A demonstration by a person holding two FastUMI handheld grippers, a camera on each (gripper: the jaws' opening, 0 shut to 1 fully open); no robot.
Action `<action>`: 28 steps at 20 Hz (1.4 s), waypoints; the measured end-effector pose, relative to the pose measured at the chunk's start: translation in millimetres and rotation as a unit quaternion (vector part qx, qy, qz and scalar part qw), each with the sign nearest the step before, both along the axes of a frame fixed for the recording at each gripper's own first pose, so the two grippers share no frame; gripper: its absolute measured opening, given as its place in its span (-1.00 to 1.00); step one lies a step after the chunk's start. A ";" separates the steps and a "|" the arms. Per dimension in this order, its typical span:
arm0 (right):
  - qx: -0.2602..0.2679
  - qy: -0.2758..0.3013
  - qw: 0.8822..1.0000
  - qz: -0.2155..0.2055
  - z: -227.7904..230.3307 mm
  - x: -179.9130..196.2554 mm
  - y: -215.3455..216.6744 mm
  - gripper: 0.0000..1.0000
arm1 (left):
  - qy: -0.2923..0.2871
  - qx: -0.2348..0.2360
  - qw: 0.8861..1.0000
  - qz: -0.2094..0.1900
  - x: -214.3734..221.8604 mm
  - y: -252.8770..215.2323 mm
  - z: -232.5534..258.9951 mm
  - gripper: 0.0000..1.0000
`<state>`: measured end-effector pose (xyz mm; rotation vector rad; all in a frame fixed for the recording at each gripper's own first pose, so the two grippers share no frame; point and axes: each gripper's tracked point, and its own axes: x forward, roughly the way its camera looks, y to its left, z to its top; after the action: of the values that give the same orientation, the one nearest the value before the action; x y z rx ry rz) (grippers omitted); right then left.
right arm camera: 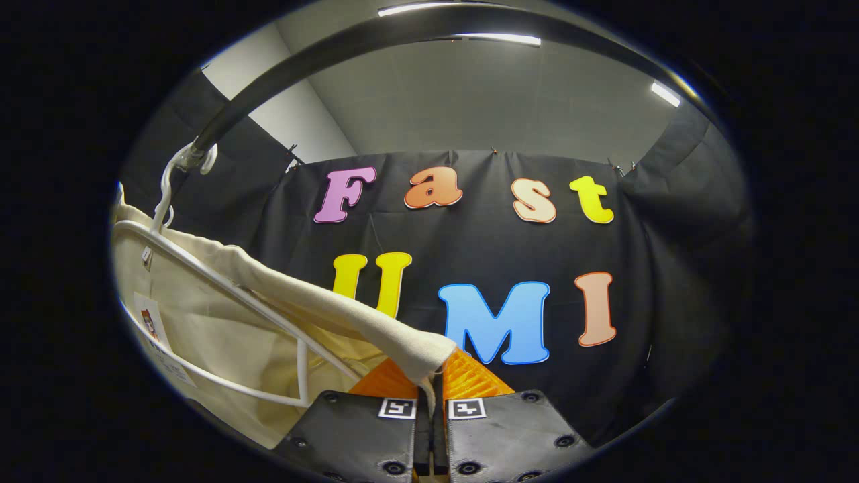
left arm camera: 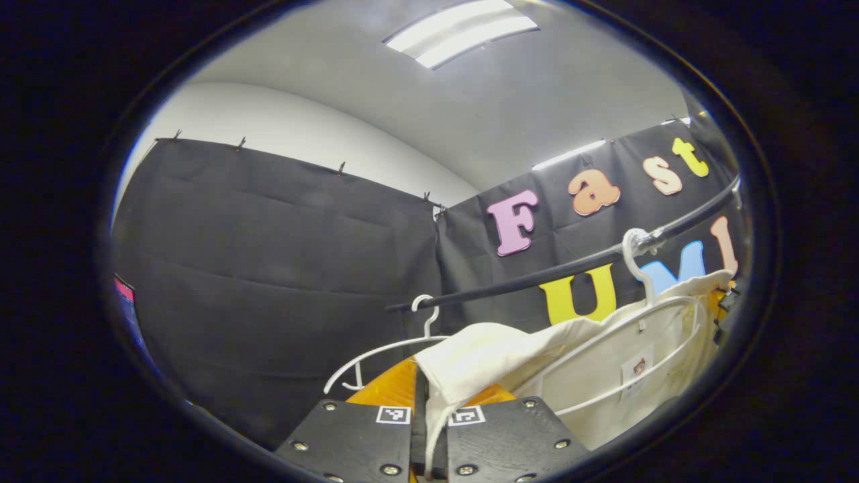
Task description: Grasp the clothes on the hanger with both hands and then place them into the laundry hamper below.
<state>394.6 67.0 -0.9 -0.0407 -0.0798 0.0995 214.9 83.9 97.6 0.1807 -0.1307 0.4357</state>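
1. In the left gripper view, an empty white hanger (left arm camera: 396, 349) is hanging on the black rail (left arm camera: 537, 275), just left of the gripper.
2. The left gripper (left arm camera: 429, 396) is sitting at the bottom of that view with its jaws drawn together, clamping a fold of the cream garment (left arm camera: 483, 359) between both fingers.
3. The cloth is running up and to the right from that grip toward a second white hanger (left arm camera: 644, 322), whose hook is sitting on the rail; the garment is draping over this hanger and a small tag (left arm camera: 637, 369) is showing on its inner face.
4. In the right gripper view, the same garment (right arm camera: 221, 329) is lying at the left, over its hanger (right arm camera: 221, 282), which is hooking onto the rail (right arm camera: 282, 80) overhead.
5. A cream edge is stretching right and down to the right gripper (right arm camera: 431, 389), whose jaws are pressing together on the corner of the cloth.
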 end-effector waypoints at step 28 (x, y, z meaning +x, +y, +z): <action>0.350 0.189 0.891 0.218 -72.4 40.1 49.7 -0.91 | 0.037 -0.070 0.982 -0.172 26.5 11.4 -37.9 -0.91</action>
<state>434.8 116.7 -73.3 0.7236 0.2722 0.5221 241.3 95.3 59.7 0.0347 -0.0555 0.0931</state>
